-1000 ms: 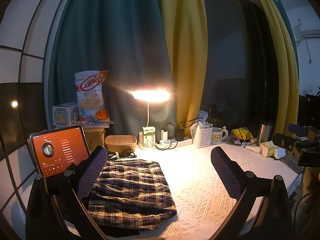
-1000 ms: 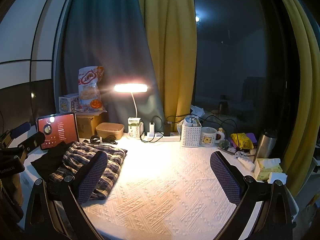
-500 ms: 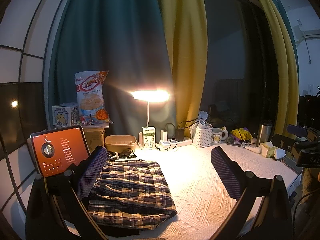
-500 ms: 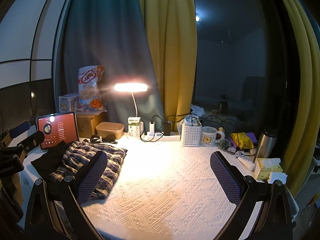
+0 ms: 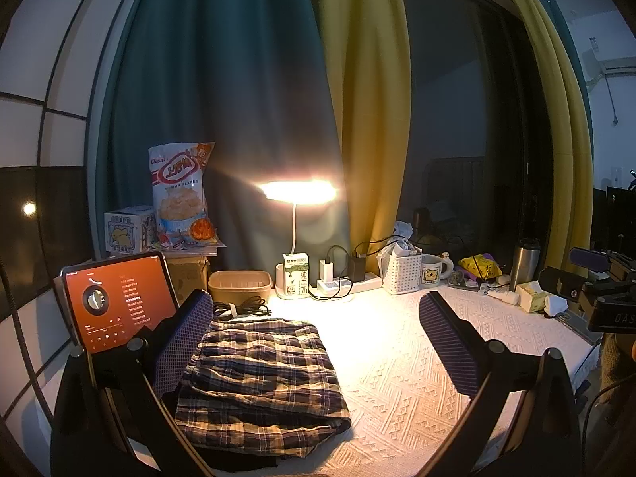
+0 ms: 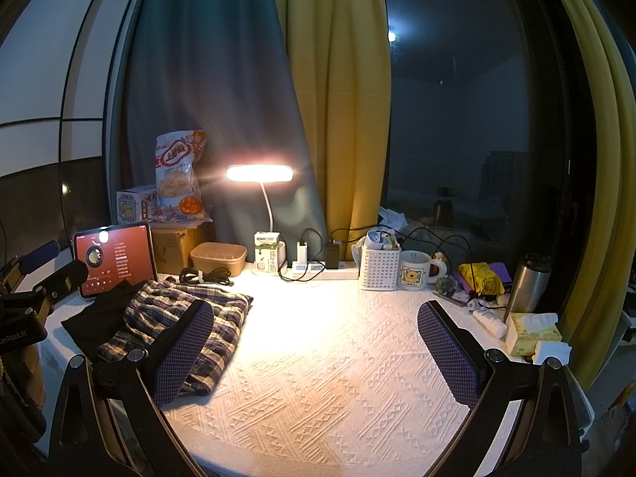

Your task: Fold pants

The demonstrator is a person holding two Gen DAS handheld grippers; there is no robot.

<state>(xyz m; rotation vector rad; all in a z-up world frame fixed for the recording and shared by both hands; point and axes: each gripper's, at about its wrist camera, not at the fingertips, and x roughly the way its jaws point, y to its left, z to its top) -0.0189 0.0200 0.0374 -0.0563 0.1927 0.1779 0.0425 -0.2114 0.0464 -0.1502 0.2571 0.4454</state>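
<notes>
The plaid pants (image 5: 262, 377) lie folded in a flat rectangle on the white textured tablecloth (image 5: 397, 377), on top of a black garment (image 6: 99, 318). They show at the left in the right wrist view (image 6: 187, 318). My left gripper (image 5: 314, 342) is open and empty, held above the table with its left finger over the pants' left edge. My right gripper (image 6: 314, 346) is open and empty, over the bare cloth to the right of the pants. Each gripper's body shows at the edge of the other's view.
A lit tablet (image 5: 119, 302) stands at the left. Along the back are a snack bag (image 5: 181, 194), a box, a tan container (image 5: 238, 284), a coiled cable (image 5: 242, 310), a desk lamp (image 5: 298, 192), a milk carton, a power strip, a white basket (image 6: 379, 266), a mug (image 6: 415, 274), a steel flask (image 6: 526, 286) and tissues.
</notes>
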